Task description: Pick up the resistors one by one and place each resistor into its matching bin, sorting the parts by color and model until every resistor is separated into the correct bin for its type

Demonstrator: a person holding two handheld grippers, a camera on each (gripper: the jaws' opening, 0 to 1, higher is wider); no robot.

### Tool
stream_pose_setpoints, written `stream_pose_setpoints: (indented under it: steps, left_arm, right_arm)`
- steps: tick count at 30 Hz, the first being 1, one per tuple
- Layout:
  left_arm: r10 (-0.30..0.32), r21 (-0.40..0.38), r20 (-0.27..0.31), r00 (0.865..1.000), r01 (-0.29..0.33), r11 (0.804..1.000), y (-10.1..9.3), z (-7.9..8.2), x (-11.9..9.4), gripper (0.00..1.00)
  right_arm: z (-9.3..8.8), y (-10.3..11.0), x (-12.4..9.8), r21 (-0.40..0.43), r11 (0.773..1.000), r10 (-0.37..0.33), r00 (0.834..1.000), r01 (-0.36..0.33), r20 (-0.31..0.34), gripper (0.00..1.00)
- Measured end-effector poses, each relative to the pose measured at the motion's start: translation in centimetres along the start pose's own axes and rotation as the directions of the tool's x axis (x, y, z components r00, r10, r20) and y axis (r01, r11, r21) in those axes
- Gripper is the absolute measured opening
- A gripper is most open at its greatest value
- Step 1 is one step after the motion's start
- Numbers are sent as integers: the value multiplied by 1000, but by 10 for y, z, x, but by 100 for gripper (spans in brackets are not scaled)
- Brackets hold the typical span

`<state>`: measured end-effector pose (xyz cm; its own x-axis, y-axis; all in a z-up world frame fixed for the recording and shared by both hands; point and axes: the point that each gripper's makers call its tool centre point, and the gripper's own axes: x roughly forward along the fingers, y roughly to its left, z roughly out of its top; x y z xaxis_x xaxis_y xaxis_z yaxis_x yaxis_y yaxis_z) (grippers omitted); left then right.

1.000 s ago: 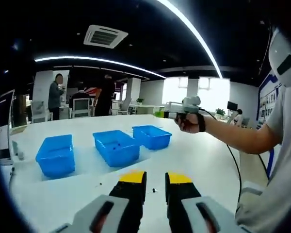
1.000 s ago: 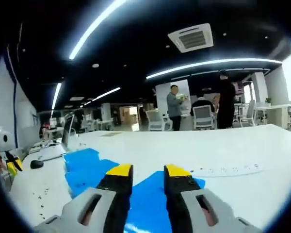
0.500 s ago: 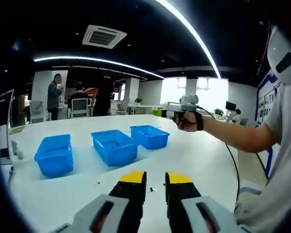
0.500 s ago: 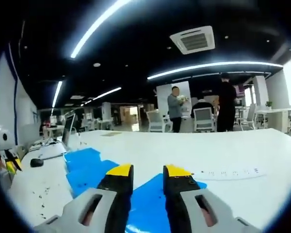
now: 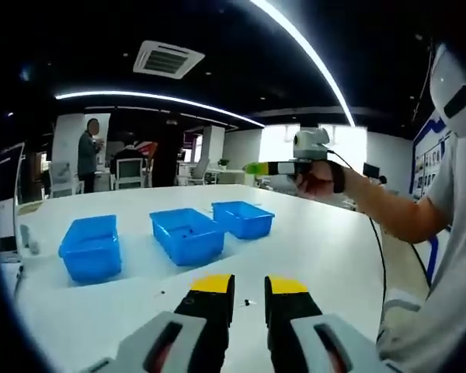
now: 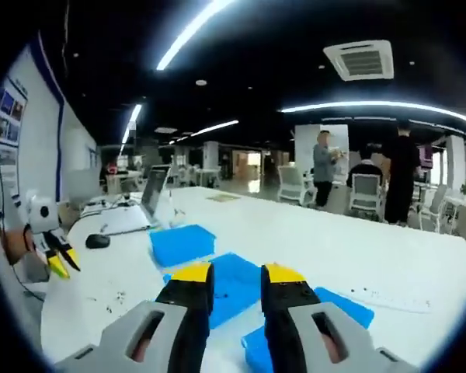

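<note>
The middle bin (image 5: pixel 186 235) of three blue bins stood on the white bench (image 5: pixel 318 249), and serves here as the landmark. In the left gripper view a second bin (image 5: pixel 91 248) sat to its left and a third bin (image 5: pixel 243 218) to its right and slightly farther off, each standing apart from its neighbour. A few small dark specks lay inside the middle bin, too small to identify.

The left gripper (image 5: pixel 248 285) hovered over the bench on the near side of the middle bin, its yellow-tipped jaws slightly parted with nothing between them. Tiny resistors (image 5: pixel 248 302) lay scattered on the bench just in front of those jaws.

The right gripper (image 5: pixel 273 167) was held in the person's hand (image 5: pixel 314 180) above and to the right of the middle bin, clear of the bench. In the right gripper view its jaws (image 6: pixel 237 273) stood a little apart and empty, above the blue bins (image 6: pixel 182 244). More resistors (image 6: pixel 120 296) dotted the bench to the left of those bins, and the left gripper (image 6: pixel 53 249) appeared at the far left edge.
</note>
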<state>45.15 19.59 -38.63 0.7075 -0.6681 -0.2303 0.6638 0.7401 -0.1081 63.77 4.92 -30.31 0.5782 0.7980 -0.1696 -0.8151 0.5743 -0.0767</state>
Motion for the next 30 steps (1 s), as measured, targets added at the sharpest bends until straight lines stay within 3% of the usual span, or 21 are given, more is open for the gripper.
stream_pose_setpoints:
  steps: [2,5,7,8,10,12,13,14,16,17,18,19,20,22,24,26,30]
  left_arm:
    - [15,-6,19,1000,-14,1000,5,4,-5,18]
    - [39,-11,17,999,-39,999,14,2,-10,18]
    - [47,-7,13,999,-47,999,17,0,-12,18]
    - [54,-6,16,998,-54,999,19,0,-14,18]
    - [66,-5,24,998,-66,998,22,1,-16,18]
    - [73,-7,27,997,-72,997,24,2,-19,18]
    - [72,-4,33,997,-72,997,23,3,-20,18]
    - [63,-5,37,997,-63,998,22,4,-22,18]
    - [54,-23,48,997,-53,998,22,6,-25,18]
    - [58,-27,56,997,-56,998,24,8,-27,18]
    - [63,-26,62,996,-62,998,25,9,-29,19]
    - [69,-21,66,995,-68,997,27,10,-31,19]
    - [76,-21,69,995,-75,997,29,10,-33,19]
    - [84,-26,68,994,-82,996,30,8,-35,19]
    - [83,-28,61,995,-81,996,28,5,-37,19]
    - [75,-26,54,996,-74,997,26,1,-39,19]
    - [84,-35,53,995,-82,996,28,-1,-46,19]
  right_arm:
    - [4,13,1,-55,998,32,999,-32,-4,26]
    - [0,32,3,-119,989,84,995,-91,-61,26]
    - [-7,48,6,-169,972,145,982,-164,-120,26]
    - [-15,61,6,-194,954,195,965,-228,-176,26]
    - [-42,89,2,-199,903,304,895,-380,-326,26]
    - [-71,115,-5,-187,840,384,800,-510,-461,26]
    - [-89,128,-9,-203,787,408,738,-582,-537,27]
    - [-101,136,-11,-236,736,410,695,-635,-591,27]
    - [-123,152,-19,-254,627,416,591,-737,-691,27]
    - [-129,157,-22,-251,590,418,557,-767,-718,27]
    - [-135,166,-25,-268,511,420,509,-817,-751,27]
    - [-137,169,-26,-270,480,420,489,-835,-765,26]
    - [-141,174,-28,-270,420,413,447,-866,-793,25]
    - [-148,175,-30,-257,358,380,391,-898,-838,19]
    - [-154,175,-26,-248,325,350,360,-913,-865,17]
    - [-159,175,-18,-243,316,342,349,-917,-873,17]
    - [-166,175,-12,-201,297,329,298,-933,-896,17]
